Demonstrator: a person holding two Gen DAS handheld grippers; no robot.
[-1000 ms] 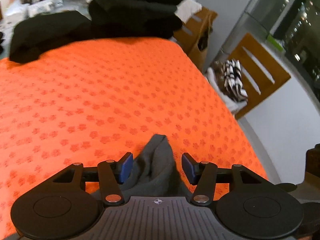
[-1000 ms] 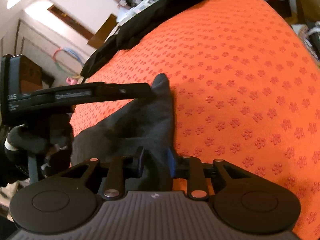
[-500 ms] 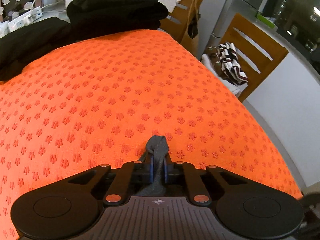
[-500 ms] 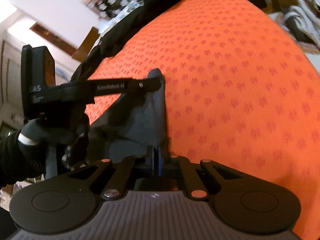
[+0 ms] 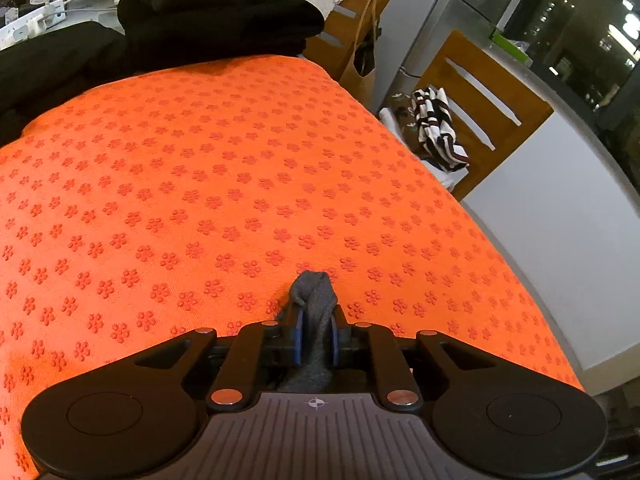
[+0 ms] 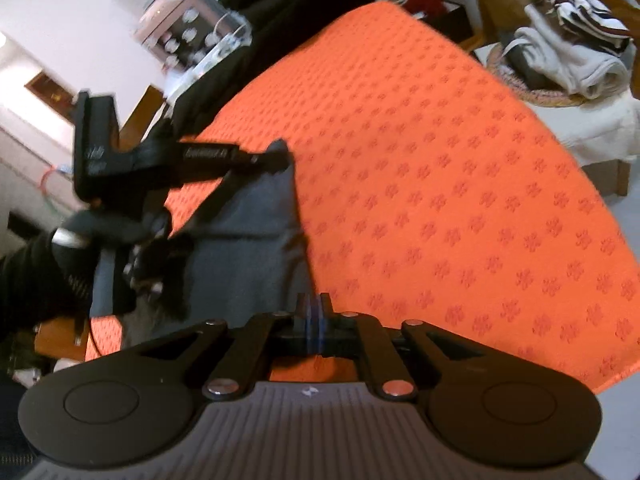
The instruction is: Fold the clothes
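A dark grey garment (image 6: 248, 232) hangs stretched between my two grippers above the orange flower-patterned table cover (image 5: 200, 160). My left gripper (image 5: 316, 320) has a bunched corner of the grey garment (image 5: 314, 292) pinched between its blue pads; its jaws are opening slightly, with cloth still between them. In the right wrist view, the left gripper (image 6: 272, 158) holds the far top corner. My right gripper (image 6: 314, 312) grips the near edge of the cloth; its jaws are easing open too, the pads almost together on a thin fold.
Folded black clothes (image 5: 224, 12) are stacked at the table's far end, with a loose black garment (image 5: 48, 64) to their left. A wooden chair (image 5: 480, 92) carries a striped cloth (image 5: 436, 128). White towels (image 6: 560, 64) lie beyond the right edge. A gloved hand (image 6: 100, 232) holds the left gripper.
Both grippers have closed on the grey garment. The right gripper has moved sideways away from the left one, and the cloth now spreads taut between them.
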